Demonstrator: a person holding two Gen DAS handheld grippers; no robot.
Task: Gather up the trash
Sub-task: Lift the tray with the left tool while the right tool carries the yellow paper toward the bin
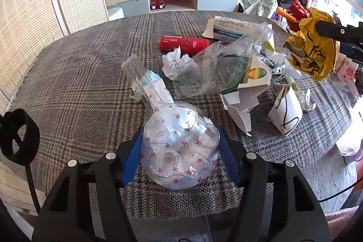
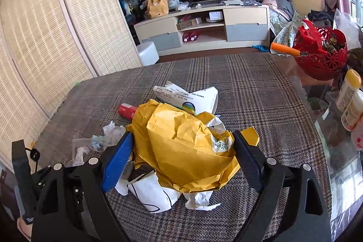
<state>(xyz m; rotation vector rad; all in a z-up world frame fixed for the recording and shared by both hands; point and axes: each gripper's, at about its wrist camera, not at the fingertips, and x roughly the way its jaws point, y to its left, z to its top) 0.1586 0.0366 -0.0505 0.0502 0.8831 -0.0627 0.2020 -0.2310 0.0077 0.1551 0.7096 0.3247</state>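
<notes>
Lifting is best done slowly: plastic bottle (image 1: 179,146) pinched between left gripper (image 1: 180,159) fingers, crumpled yellow paper (image 2: 183,146) clamped by right gripper (image 2: 181,159), remaining litter scattered on plaid surface (image 1: 79,87).

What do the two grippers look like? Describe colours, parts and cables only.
Both are black plastic frames with silver round fasteners at the joints. The left gripper has two blue ribbed pads. The right gripper has one blue pad and one black textured pad. A black strap and a cable hang beside the left one.
</notes>
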